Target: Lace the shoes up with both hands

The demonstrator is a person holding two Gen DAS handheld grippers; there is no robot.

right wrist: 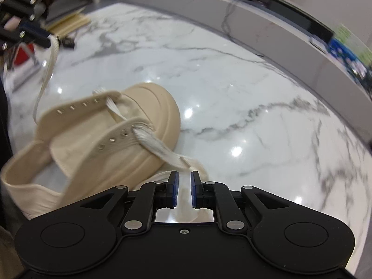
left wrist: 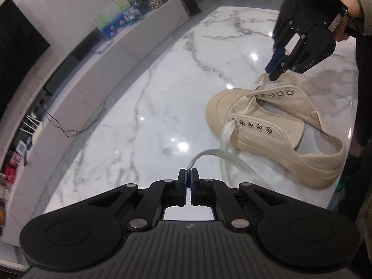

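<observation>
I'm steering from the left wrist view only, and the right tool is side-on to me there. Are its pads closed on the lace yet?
Observer: No. In the right wrist view the right tool has a clear gap between its blue pads, and nothing is pinched between them.
Operator: Then where is the lace on that side?
Observer: The lace comes out of the front eyelet of the shoe, crosses the toe's rim and lies on the table just beyond the tool's tips.
</observation>
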